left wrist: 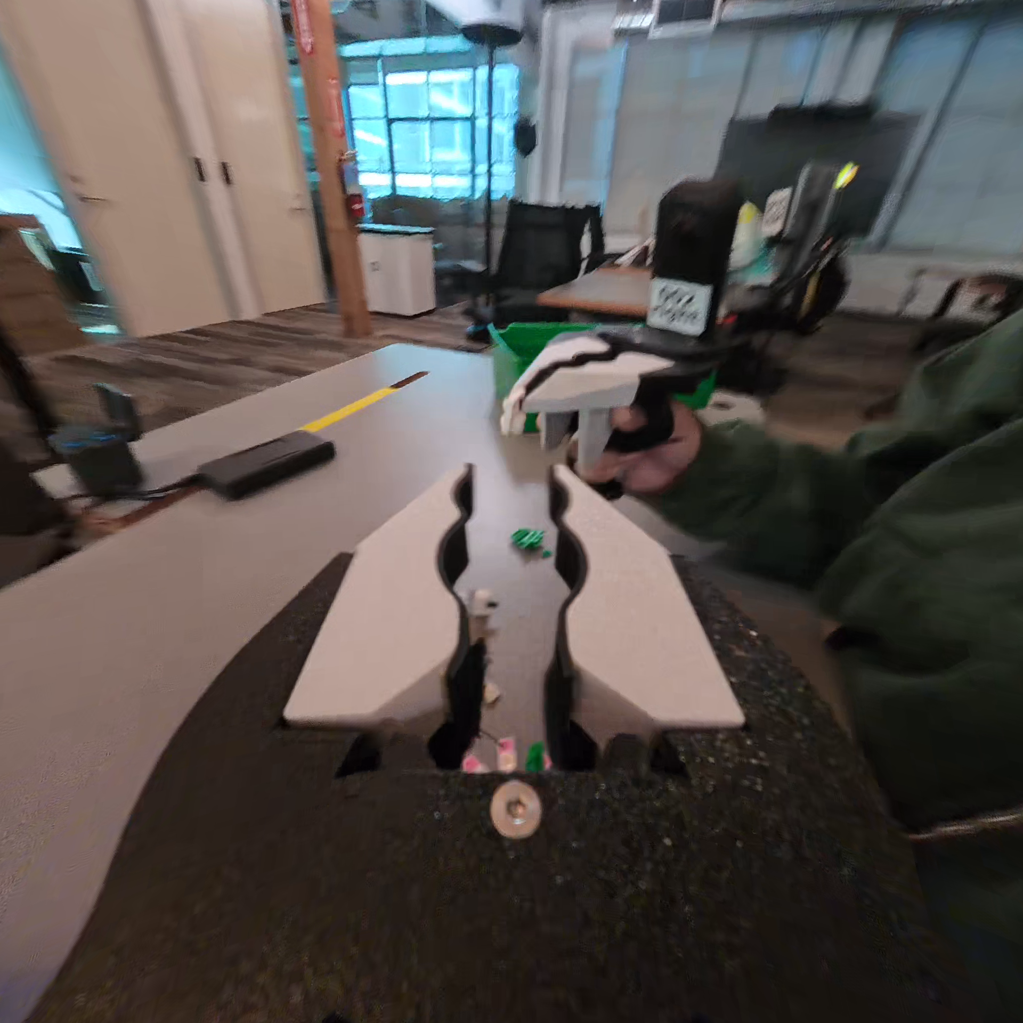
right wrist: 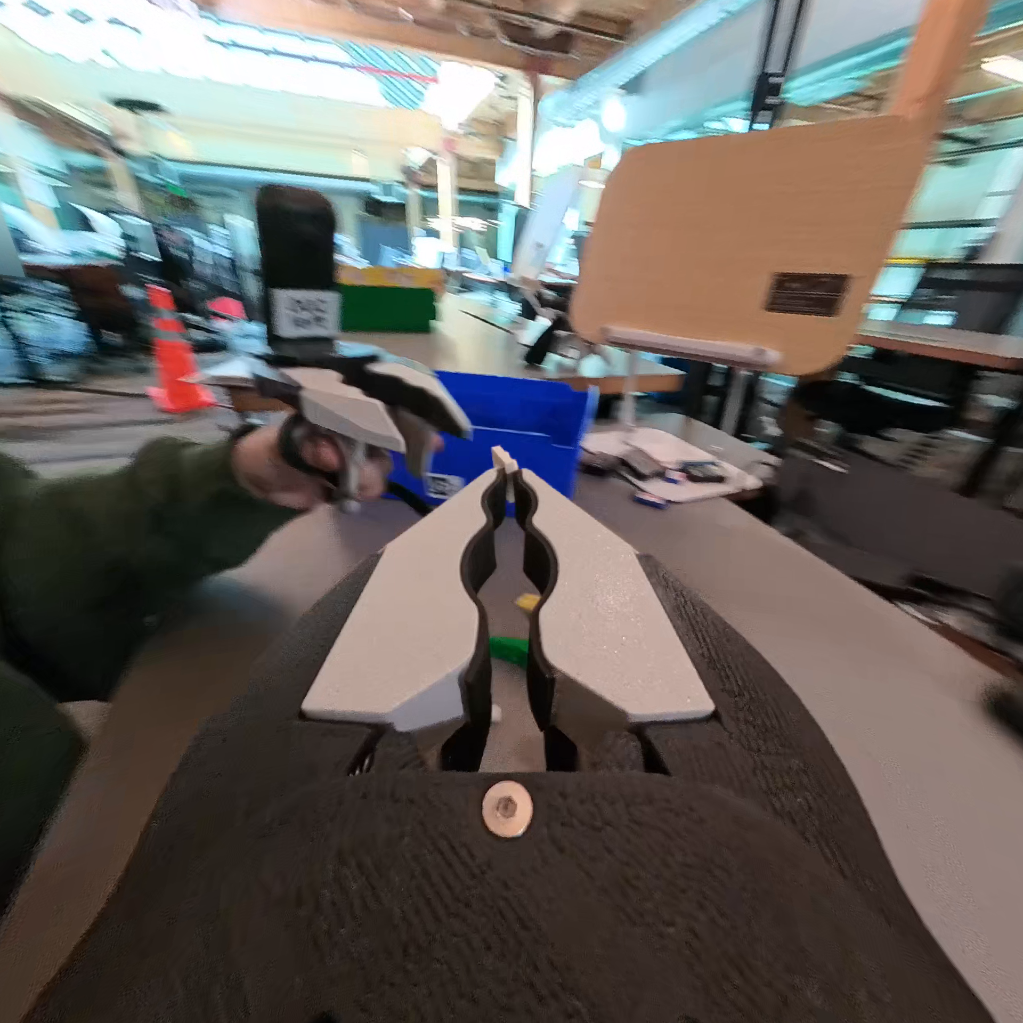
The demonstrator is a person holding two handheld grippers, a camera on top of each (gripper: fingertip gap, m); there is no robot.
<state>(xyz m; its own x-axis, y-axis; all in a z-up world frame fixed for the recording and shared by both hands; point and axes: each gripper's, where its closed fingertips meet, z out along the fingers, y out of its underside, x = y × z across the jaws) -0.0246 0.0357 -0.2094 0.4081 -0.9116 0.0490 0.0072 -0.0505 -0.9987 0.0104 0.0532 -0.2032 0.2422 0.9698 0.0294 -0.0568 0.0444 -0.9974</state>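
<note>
My left gripper (left wrist: 512, 476) is open and empty, low over the grey table (left wrist: 232, 581). Between its fingers I see small pieces lying on the table: a green one (left wrist: 528, 538), a white one (left wrist: 481, 606) and pink ones (left wrist: 490, 759). My right gripper (right wrist: 506, 476) is shut on a small white piece (right wrist: 504, 462) pinched at its tips. It also shows in the left wrist view (left wrist: 515, 409), raised ahead to the right, in a hand with a green sleeve (left wrist: 775, 498). The left gripper (right wrist: 432, 437) shows in the right wrist view, in front of a blue bin (right wrist: 520, 426).
A green bin (left wrist: 526, 343) stands behind the right gripper. A black power brick (left wrist: 265, 462) and a dark device (left wrist: 99, 454) lie at the left. A green piece (right wrist: 509, 649) and a yellow piece (right wrist: 526, 602) lie under the right gripper. A wooden board (right wrist: 747, 238) stands at the right, with papers (right wrist: 664, 459) under it. The left gripper's tips are roughly 5 centimeters from the right gripper's.
</note>
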